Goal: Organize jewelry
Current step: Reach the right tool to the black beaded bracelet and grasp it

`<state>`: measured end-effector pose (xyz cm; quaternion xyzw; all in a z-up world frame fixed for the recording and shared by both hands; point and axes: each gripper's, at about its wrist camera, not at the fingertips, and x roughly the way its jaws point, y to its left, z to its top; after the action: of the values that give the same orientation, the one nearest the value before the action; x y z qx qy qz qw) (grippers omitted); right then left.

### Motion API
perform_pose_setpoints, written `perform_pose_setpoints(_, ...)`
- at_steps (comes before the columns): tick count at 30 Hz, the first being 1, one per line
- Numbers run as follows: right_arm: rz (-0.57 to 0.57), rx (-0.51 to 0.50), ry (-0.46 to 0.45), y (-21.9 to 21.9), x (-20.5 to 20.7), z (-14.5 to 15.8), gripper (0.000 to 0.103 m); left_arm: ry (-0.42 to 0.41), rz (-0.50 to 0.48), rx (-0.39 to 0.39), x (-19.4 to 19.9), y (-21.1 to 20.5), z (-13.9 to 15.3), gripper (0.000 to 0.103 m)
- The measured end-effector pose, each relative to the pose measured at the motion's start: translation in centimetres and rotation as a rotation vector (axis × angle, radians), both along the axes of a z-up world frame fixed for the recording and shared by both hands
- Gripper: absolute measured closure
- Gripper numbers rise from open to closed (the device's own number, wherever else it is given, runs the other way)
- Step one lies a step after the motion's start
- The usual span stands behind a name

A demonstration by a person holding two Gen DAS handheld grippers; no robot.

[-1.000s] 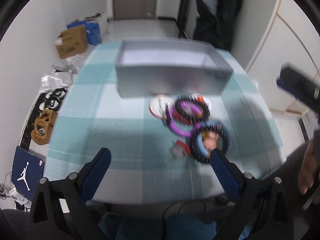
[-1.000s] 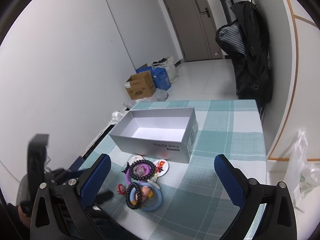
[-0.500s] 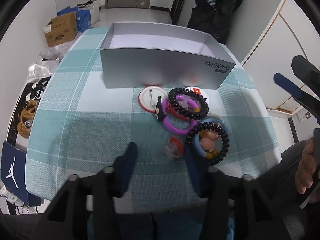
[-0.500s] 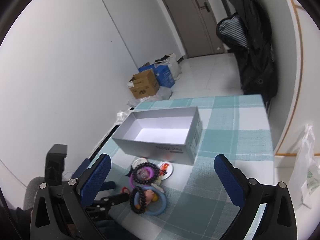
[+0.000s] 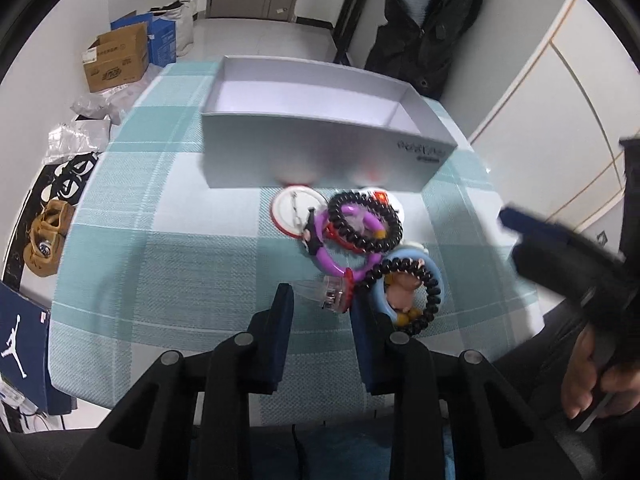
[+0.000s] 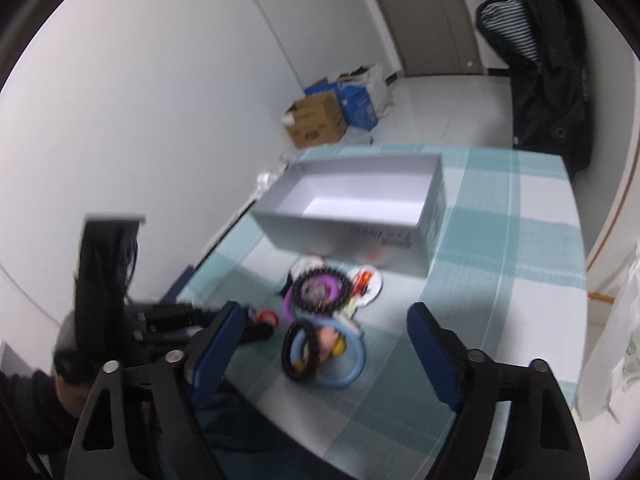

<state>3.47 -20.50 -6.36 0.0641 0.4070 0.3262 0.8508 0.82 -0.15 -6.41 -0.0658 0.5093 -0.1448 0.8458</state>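
Observation:
A jewelry pile lies on the teal plaid table (image 5: 160, 220), in front of an open grey box (image 5: 320, 152). It holds a white badge (image 5: 290, 212), a purple ring (image 5: 324, 256), a black coil tie (image 5: 360, 220) and a light blue ring (image 5: 434, 276) with a black bead bracelet. My left gripper (image 5: 322, 296) is closing, and its pads touch both sides of a small clear and red piece (image 5: 332, 294) that rests on the cloth. My right gripper (image 6: 324, 308) hangs over the blue ring (image 6: 352, 364). Its jaws are wide and closing, and they press on nothing.
On the floor to the left are a cardboard box (image 5: 116, 60), brown shoes (image 5: 44, 240) and a blue shoe box (image 5: 20, 344). A black jacket (image 5: 428, 28) hangs behind the table. A plastic bag (image 6: 616, 340) sits beyond the table's right edge.
My left jaws went from wide apart to narrow around the clear and red piece. My right gripper sank toward the pile and its jaws came in somewhat.

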Motion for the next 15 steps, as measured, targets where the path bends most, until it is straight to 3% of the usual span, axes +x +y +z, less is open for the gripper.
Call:
perform_pose_setpoints(5,0.043,-0.013,0.093,1.3,-0.1,-1.8,0.039,-0.034,0.036,-0.029,-0.4,1.2,1.1,0.080)
perform_pose_setpoints(7,0.047,-0.028,0.120,1.6,-0.1,-2.5,0.050,-0.033,0.056,-0.045,-0.3,1.8,1.3,0.080)
perform_pose_setpoints(9,0.056,-0.049,0.128,2.0,0.0,-3.0,0.054,-0.035,0.071,-0.061,0.0,2.3,1.2,0.080)
perform_pose_setpoints(13,0.063,-0.094,0.120,2.8,-0.3,-3.5,0.073,-0.050,0.083,-0.074,0.4,2.9,1.4,0.080)
perform_pose_setpoints(15,0.069,-0.116,0.124,3.2,-0.3,-3.9,0.075,-0.055,0.085,-0.075,0.4,3.0,1.5,0.080)
